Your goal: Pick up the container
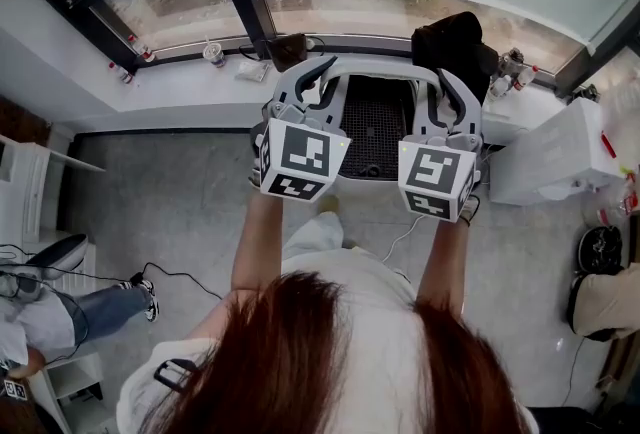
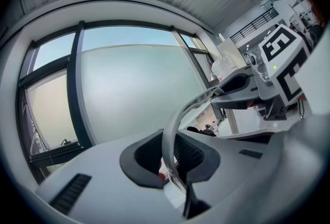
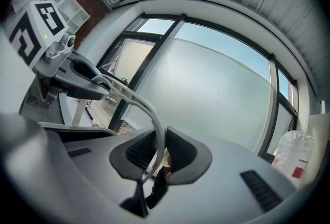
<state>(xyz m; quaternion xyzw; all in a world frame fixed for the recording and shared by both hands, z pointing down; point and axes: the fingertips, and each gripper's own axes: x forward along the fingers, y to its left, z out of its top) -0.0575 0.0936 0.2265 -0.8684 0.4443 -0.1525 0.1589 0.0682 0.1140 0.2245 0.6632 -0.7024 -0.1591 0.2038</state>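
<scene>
The container (image 1: 378, 127) is a basket with a black mesh body and a white rim (image 1: 380, 65). It hangs in the air in front of the window, held between both grippers. My left gripper (image 1: 318, 77) is shut on the rim's left side; the white rim (image 2: 170, 138) runs between its dark pads. My right gripper (image 1: 446, 90) is shut on the rim's right side, the white rim (image 3: 159, 138) pinched between its pads. Each gripper view shows the other gripper across the rim: the right gripper (image 2: 242, 83) and the left gripper (image 3: 82, 76).
Below lies a white window sill (image 1: 190, 82) with a paper cup (image 1: 213, 53), a black bag (image 1: 455, 42) and small bottles (image 1: 520, 74). A white cabinet (image 1: 555, 157) stands at the right. Another person's legs (image 1: 90, 307) and a floor cable (image 1: 185, 280) are at lower left.
</scene>
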